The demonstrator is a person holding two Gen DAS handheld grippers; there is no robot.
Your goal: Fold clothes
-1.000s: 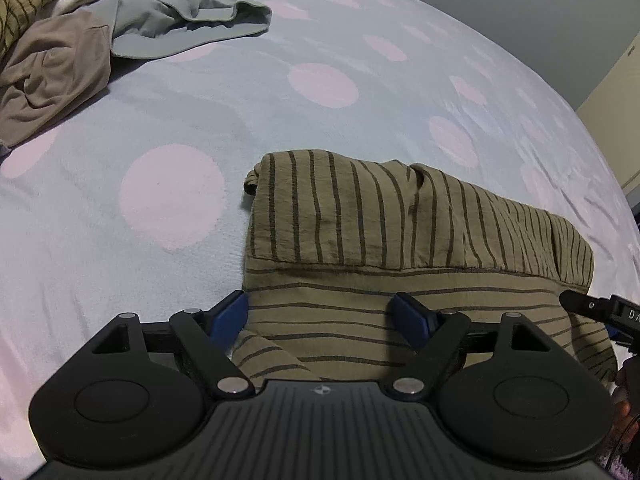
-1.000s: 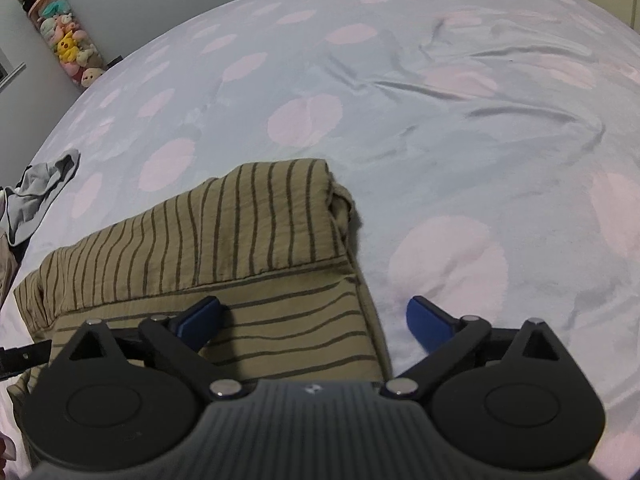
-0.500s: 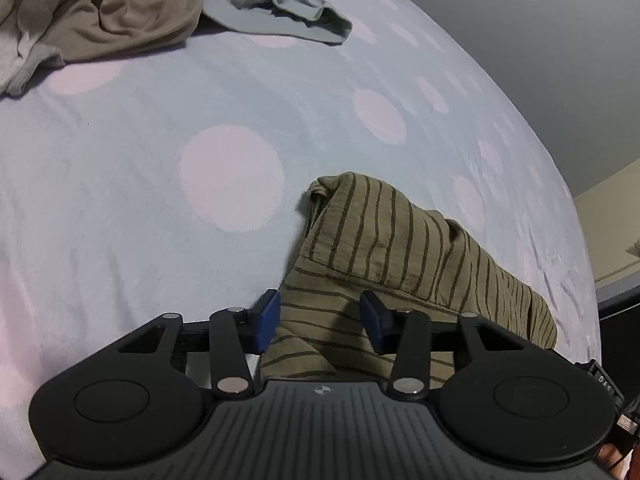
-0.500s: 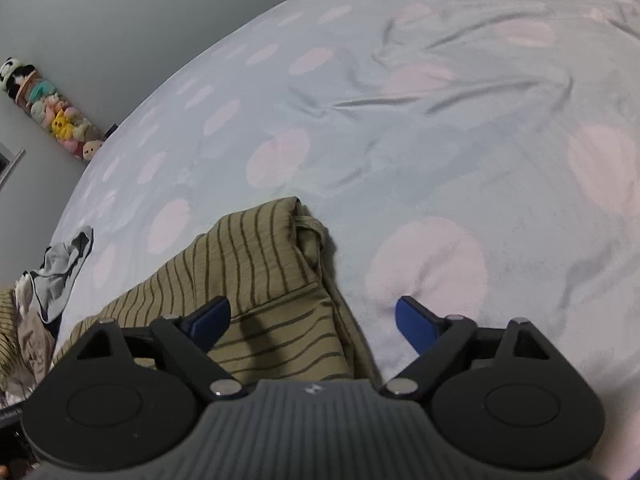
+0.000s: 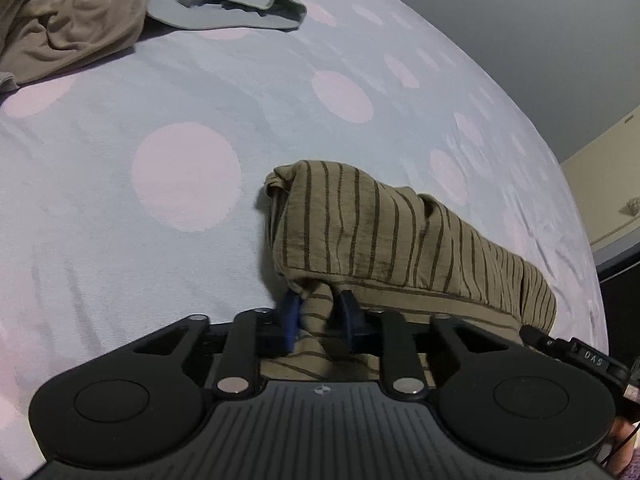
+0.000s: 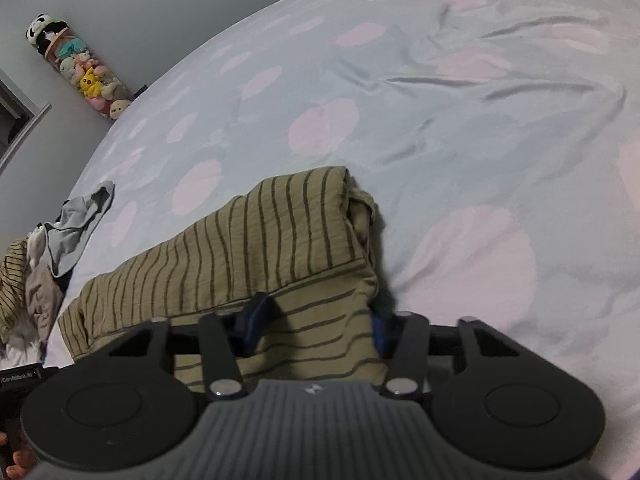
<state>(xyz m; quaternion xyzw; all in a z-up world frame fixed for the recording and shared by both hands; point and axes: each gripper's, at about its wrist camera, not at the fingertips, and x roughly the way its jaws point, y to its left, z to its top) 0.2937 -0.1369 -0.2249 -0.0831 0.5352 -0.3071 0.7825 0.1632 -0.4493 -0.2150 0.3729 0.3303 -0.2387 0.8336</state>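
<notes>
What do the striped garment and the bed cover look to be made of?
Striped garment: a thin woven fabric, matte and slightly crinkled, perhaps a cotton or linen blend, going by its fine wrinkles and soft bunching where the left gripper pinches it. Bed cover: a smooth, matte woven sheet, likely cotton, with sharp creases and pink dots that look printed or woven in.

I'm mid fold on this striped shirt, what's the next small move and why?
Probably lift both near corners together and carry them forward over the far fold. The left tongs and right tongs each pinch the near edge of the striped shirt, which lies half folded.
</notes>
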